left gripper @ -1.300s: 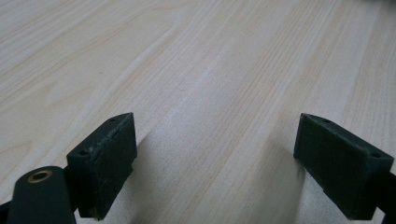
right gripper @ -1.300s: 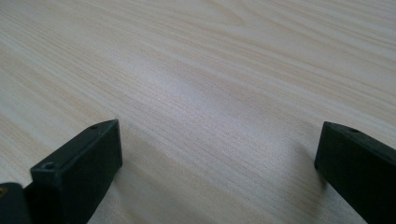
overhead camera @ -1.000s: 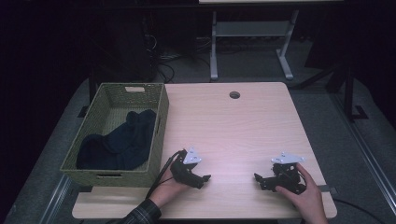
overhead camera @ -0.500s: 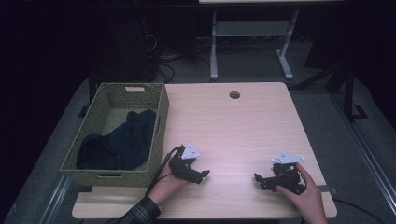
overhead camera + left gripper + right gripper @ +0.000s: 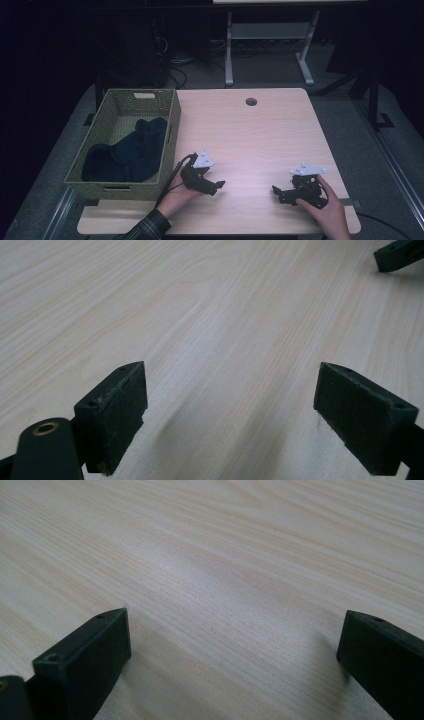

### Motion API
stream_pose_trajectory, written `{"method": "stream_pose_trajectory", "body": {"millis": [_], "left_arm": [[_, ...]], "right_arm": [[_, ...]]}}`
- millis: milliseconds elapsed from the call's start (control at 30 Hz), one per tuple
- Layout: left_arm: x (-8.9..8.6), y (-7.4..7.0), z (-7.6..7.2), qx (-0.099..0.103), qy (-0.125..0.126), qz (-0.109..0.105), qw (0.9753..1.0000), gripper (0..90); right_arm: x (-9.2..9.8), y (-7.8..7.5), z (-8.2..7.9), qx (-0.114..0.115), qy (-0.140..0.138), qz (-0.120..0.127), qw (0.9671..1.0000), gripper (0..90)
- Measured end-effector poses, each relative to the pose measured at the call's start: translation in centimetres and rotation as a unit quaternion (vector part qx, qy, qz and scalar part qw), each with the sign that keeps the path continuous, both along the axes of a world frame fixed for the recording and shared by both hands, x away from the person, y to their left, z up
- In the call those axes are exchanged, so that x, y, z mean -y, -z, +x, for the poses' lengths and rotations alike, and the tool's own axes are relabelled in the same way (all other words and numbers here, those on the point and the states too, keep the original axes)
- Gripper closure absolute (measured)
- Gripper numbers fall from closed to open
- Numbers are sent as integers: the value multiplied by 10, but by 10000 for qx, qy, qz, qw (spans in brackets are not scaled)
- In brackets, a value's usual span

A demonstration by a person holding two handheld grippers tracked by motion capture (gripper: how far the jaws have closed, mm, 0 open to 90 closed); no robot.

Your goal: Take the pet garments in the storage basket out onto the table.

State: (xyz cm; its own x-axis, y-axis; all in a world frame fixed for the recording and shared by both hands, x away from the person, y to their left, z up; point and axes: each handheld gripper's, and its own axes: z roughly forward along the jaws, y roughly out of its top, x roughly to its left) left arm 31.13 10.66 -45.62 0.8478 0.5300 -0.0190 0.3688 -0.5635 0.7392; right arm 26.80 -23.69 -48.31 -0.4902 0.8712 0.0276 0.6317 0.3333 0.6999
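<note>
My left gripper [image 5: 216, 187] rests low over the pale wooden table [image 5: 250, 140] near its front edge, just right of the basket, and points right. Its jaws are wide apart with bare wood between them [image 5: 240, 410]. My right gripper [image 5: 278, 195] sits at the front right and points left toward the other one. It is also open, with nothing between its jaws [image 5: 232, 655]. A jaw tip of the right gripper [image 5: 397, 254] shows at the top right of the left gripper view.
A green woven basket [image 5: 172, 125] stands at the table's left side with a dark blue cloth [image 5: 130, 152] bundled inside. A round cable hole [image 5: 251, 101] lies near the far edge. Dark floor and a white stand [image 5: 229, 50] lie beyond the table.
The left gripper has shifted slightly left and away from the front edge. The right gripper has stayed in place.
</note>
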Motion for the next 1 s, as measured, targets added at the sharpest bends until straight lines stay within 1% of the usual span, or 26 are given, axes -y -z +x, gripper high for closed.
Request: {"method": "stream_pose_trajectory", "body": {"millis": [133,167,233,267,400,500,567,767,933,1000], "left_arm": [[-1,-4,0,49,9,-11,10000,135],[-2,-5,1,47,-10,-60,10000,136],[-2,-6,1,42,-9,-50,10000,136],[-4,-9,3,87,-39,-54,9999,136],[-7,-13,4,124,-83,-82,9999,137],[-8,-14,4,118,-122,-178,9997,137],[-9,-15,4,123,-100,-149,9998,137],[-9,-19,3,116,-116,-185,9997,137],[-10,-22,3,111,-114,-226,9996,137],[-10,-23,4,85,-152,-294,9994,139]], "right_arm": [[0,0,0,1,0,-1,10000,5],[0,0,0,1,-1,-2,10000,5],[0,0,0,2,-4,-6,10000,5],[0,0,0,2,-5,-7,10000,5],[0,0,0,0,-7,-8,10000,5],[0,0,0,0,-5,-6,10000,5],[0,0,0,1,-4,-6,10000,5],[0,0,0,2,-12,-12,10000,5],[0,0,0,2,-12,-13,10000,5],[0,0,0,1,-12,-13,10000,5]]}}
